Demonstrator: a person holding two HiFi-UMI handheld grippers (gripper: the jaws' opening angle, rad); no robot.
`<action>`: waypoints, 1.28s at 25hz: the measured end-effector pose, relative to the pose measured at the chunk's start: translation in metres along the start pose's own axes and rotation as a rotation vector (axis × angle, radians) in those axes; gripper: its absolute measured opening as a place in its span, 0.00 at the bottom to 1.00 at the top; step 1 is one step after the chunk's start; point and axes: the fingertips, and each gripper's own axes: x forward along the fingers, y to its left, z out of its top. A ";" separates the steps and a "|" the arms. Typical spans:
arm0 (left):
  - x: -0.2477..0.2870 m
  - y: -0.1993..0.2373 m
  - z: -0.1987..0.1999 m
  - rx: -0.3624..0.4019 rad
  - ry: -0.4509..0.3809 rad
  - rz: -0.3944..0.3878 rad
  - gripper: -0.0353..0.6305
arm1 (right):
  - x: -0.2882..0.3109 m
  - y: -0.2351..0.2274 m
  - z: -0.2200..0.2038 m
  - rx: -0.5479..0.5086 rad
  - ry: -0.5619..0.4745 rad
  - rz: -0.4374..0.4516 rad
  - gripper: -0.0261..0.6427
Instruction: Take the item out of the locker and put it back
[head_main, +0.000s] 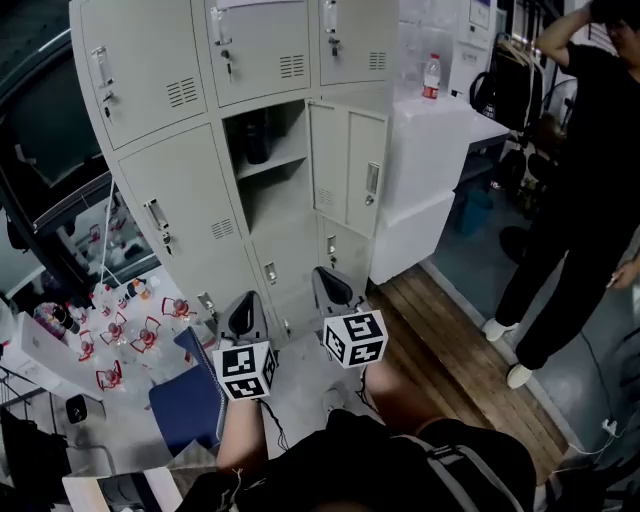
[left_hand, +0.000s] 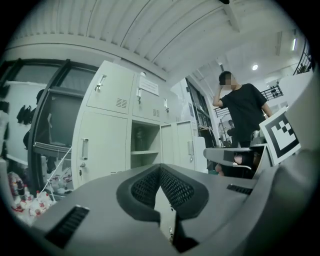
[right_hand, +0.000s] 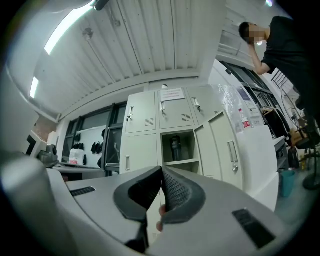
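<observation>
- Head view: locker (head_main: 200, 150) bank ahead, with one middle compartment open and its door (head_main: 347, 170) swung to the right.
- Dark bottle (head_main: 257, 135) stands upright on the shelf (head_main: 272, 160) in the upper part of that compartment. The space under the shelf looks bare.
- Left gripper (head_main: 243, 316) and right gripper (head_main: 333, 288) sit low and side by side in front of the lower lockers. Both are well apart from the bottle, and neither touches the locker.
- White cabinet (head_main: 430, 150) stands just beside the lockers, with a red-label water bottle (head_main: 431, 76) on top.
- Bystander (head_main: 590, 170) in black stands at the right, one arm raised to the head.
- Left gripper view: fingers (left_hand: 145, 187) are clenched, tips meeting, with nothing between them.
- The open compartment shows above the tips. The bottle (left_hand: 140, 138) is dim but still on the shelf, inside the locker.
- The right gripper's cube (left_hand: 281, 132) is at the right edge, with the bystander (left_hand: 245, 115) behind it.
- Right gripper view: fingers (right_hand: 177, 190) are clenched tip to tip and hold nothing.
- The bottle (right_hand: 174, 148) is upright on the shelf (right_hand: 181, 162), in line above the tips and far off.
- The door (right_hand: 227, 150) hangs open to the right of the compartment.
</observation>
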 end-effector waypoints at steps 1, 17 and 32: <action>0.018 0.003 0.003 0.001 0.001 0.002 0.07 | 0.016 -0.010 0.000 0.005 0.001 0.002 0.06; 0.237 0.073 0.031 0.031 -0.015 0.066 0.07 | 0.235 -0.106 0.009 0.011 -0.003 0.097 0.06; 0.307 0.130 0.036 0.018 -0.023 0.054 0.07 | 0.329 -0.112 0.009 -0.017 -0.038 0.108 0.24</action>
